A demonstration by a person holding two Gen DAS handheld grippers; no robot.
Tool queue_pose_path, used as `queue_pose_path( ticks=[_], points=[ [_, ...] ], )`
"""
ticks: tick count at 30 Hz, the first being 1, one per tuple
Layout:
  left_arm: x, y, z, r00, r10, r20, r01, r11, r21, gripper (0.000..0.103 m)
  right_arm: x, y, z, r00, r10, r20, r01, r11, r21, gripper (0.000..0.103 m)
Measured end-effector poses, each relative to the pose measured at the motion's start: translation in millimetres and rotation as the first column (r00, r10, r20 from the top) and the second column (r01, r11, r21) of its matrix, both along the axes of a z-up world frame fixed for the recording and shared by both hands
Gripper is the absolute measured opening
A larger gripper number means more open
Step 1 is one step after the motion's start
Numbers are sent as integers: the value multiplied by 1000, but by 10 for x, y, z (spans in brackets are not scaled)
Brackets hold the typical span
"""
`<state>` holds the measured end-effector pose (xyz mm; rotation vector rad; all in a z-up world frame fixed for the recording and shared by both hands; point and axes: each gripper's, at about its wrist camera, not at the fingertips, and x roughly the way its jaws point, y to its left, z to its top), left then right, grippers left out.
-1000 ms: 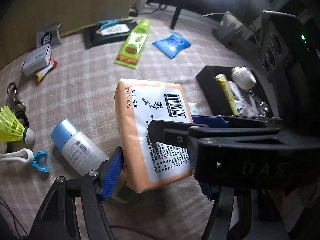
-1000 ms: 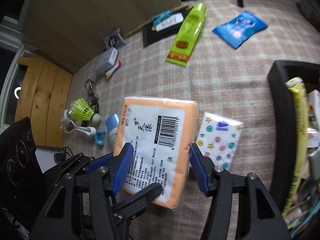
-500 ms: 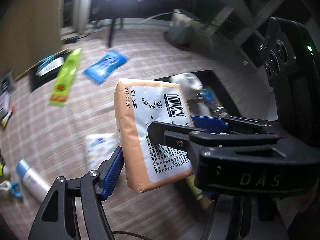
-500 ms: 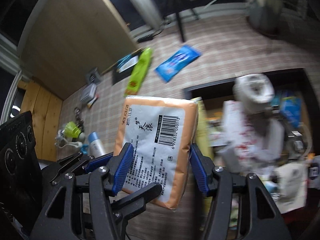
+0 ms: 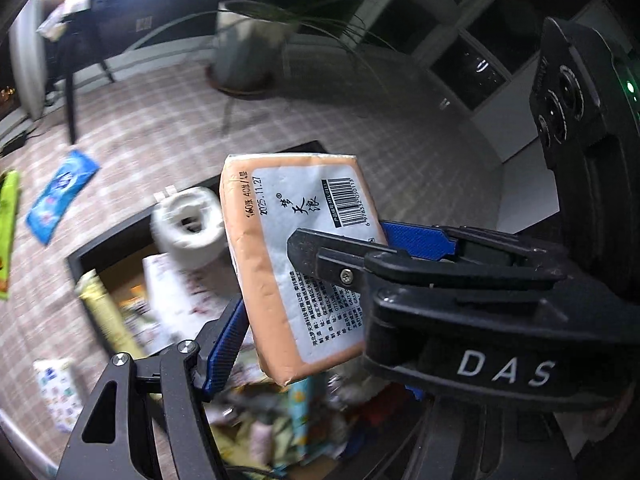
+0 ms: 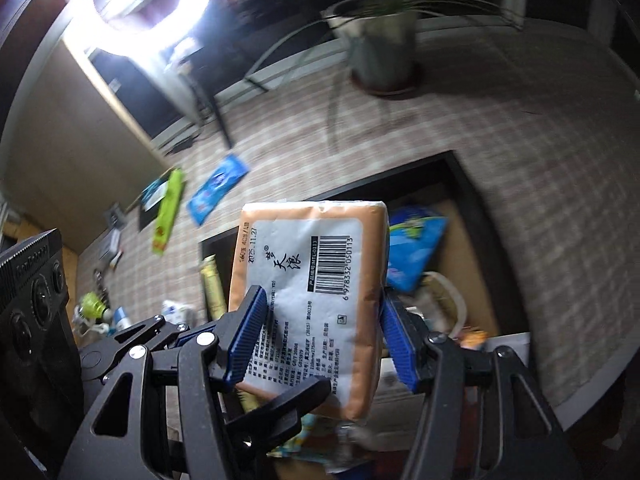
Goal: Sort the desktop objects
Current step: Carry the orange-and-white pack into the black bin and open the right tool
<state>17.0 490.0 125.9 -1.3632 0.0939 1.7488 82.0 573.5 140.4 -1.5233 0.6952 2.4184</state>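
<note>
An orange tissue pack (image 5: 296, 264) with a white barcode label is held in the air by both grippers. My left gripper (image 5: 320, 292) is shut on its sides. My right gripper (image 6: 320, 344) is shut on the same pack (image 6: 312, 300), blue pads on both long sides. Below it lies a black storage box (image 5: 80, 256) filled with items: a white tape roll (image 5: 188, 220), a yellow tube (image 5: 104, 312), packets. In the right wrist view the box (image 6: 464, 184) sits under and behind the pack.
On the checked tablecloth lie a blue wipes packet (image 5: 60, 196), a green packet (image 6: 168, 208) and a small patterned tissue pack (image 5: 60, 396). A shuttlecock (image 6: 92, 304) and a spray bottle (image 6: 122, 318) lie far left. A potted plant (image 6: 380, 40) stands at the back.
Both grippers carried the orange tissue pack from the table up and to the right; it now hangs over the black box. The grip is unchanged.
</note>
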Motion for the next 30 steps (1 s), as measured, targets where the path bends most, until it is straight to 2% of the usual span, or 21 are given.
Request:
queue_pose_path(
  ticks=[8,12,16,21,30],
  points=[
    [65,451,4,999,-42,-2,42,999,-12,64,170,435,-30,996,-86,2,86,996,-5,57],
    [47,496,-8,1000,-20,13,20,1000,-2,65,249,577,-14,992,-127,-13,127,992,-14,57],
    [80,421,59,999,-25,-24,25,1000,-12,65,295,602,16,991,-136,-15,136,991,2,57],
    [56,227,99,999,-7,-33,6,1000,-22,65,269,491,31,994,-111,-21,111,994,4,57],
    [-39,-302,81,996,77,-46,-79,995,-58,65,102,22,49,1000,-22,-20,23,1000,22,57]
  ],
)
